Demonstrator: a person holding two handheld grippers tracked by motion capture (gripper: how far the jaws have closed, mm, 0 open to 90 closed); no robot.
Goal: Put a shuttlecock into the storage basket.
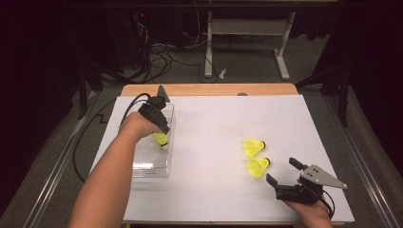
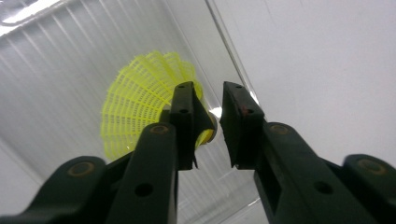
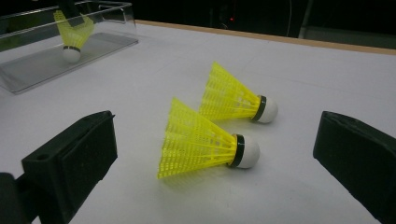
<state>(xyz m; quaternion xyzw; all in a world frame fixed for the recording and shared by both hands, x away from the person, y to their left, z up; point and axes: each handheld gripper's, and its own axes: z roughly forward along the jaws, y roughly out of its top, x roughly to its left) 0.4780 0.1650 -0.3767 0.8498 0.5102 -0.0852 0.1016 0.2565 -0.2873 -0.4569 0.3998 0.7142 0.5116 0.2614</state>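
The left gripper (image 1: 163, 138) is down inside the clear plastic box (image 1: 142, 166) at the left of the table. Its two black jaws stand a little way apart. A bright yellow plastic shuttlecock (image 2: 140, 105) with a white round tip sits in the box, right at the jaws. In the left gripper view one jaw lies against it, but the other jaw is off it, so the pads are not pressing on it.

The right gripper (image 1: 284, 173) rests near the front right of the table with its jaws wide apart and nothing between them. Two more yellow shuttlecocks lie on their sides just ahead of it, the near one (image 3: 205, 142) and the far one (image 3: 236, 100), close together.

What could go wrong? I think the shuttlecock in the box could tip over or roll, since its tip is round. If the left gripper lifts out crooked, a jaw could catch the net skirt and drag it back out (that skirt is full of little holes). The right gripper could bump the far shuttlecock when it goes for the near one.

The table has a smooth white top (image 1: 214, 123) with a wooden edge at the back. The room behind is dark, with grey floor, cables and white table legs.
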